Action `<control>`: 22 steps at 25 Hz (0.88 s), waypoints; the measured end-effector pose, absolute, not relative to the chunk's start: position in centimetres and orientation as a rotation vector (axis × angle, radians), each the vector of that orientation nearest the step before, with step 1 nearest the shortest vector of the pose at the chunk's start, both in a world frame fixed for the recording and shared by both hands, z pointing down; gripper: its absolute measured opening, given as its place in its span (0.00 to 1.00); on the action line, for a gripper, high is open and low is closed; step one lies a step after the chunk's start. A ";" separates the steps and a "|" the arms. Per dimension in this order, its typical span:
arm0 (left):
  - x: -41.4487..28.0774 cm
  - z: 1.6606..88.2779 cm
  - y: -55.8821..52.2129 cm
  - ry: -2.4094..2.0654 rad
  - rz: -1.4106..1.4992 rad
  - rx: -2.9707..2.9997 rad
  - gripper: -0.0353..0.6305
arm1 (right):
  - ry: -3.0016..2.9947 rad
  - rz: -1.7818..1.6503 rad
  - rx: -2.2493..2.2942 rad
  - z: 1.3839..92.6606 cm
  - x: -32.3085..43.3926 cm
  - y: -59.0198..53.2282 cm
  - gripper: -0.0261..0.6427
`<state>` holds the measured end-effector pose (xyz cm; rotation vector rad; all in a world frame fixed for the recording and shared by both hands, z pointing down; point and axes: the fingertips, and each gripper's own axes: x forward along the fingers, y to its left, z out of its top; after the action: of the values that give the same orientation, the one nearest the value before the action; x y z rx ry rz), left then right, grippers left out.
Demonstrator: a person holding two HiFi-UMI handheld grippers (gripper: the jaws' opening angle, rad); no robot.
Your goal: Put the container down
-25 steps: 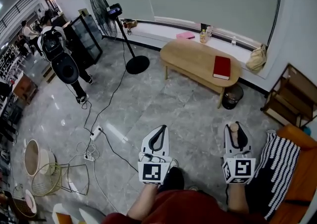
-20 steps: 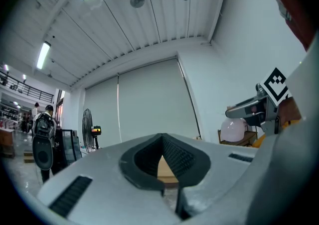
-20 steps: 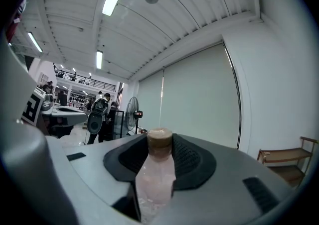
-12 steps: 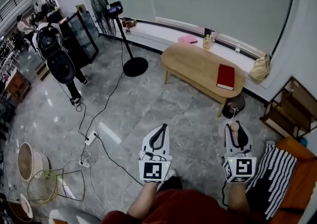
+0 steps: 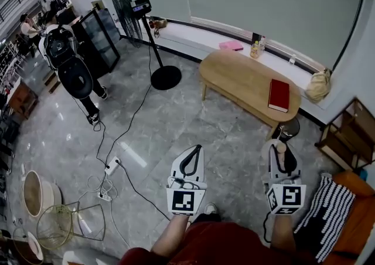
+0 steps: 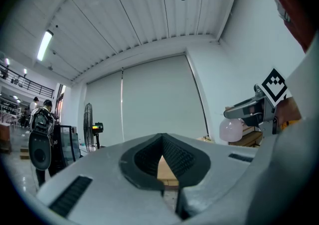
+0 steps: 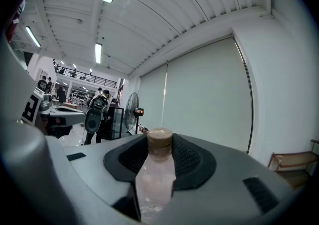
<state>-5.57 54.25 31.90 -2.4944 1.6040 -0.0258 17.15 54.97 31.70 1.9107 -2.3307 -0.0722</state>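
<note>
The container is a clear, pinkish bottle (image 7: pixel 155 181) with a tan cap (image 5: pixel 281 148). My right gripper (image 5: pixel 280 153) is shut on it and holds it upright above the grey floor, short of the oval wooden table (image 5: pixel 243 79). In the right gripper view the bottle stands between the black pads (image 7: pixel 192 162) of the right gripper (image 7: pixel 159 155). My left gripper (image 5: pixel 190 153) is level with it on the left, jaws shut with the tips touching and nothing between them. In the left gripper view, beyond the left gripper (image 6: pixel 162 157), the bottle (image 6: pixel 231 129) shows at the right.
A red book (image 5: pixel 279 95) lies on the table, with a dark bin (image 5: pixel 286 131) below its right end. A standing fan (image 5: pixel 166 76), cables and a power strip (image 5: pixel 112 166) are to the left. A person (image 5: pixel 73 70) stands far left. A striped cushion (image 5: pixel 328 211) and a shelf (image 5: pixel 348 135) are to the right.
The head view has swung so the table and fan sit further right and lower in the picture. Both grippers keep their pose, with the bottle still in the right one.
</note>
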 end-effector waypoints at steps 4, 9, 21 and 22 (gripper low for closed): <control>-7.7 32.4 51.9 1.616 -0.023 -2.508 0.06 | -2.336 -0.079 1.908 32.0 14.9 52.5 0.25; -9.8 32.7 50.0 1.623 -0.021 -2.506 0.06 | -2.347 -0.101 1.905 31.9 12.6 50.7 0.25; -9.9 33.6 45.5 1.642 -0.026 -2.534 0.06 | -2.340 -0.082 1.899 32.8 12.7 46.0 0.25; -9.9 33.8 44.9 1.645 -0.029 -2.533 0.06 | -2.341 -0.080 1.898 33.0 12.8 45.4 0.25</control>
<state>-9.85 44.92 33.78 -2.5325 1.6447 -0.0286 12.77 45.36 33.03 1.8985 -2.3412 -0.0797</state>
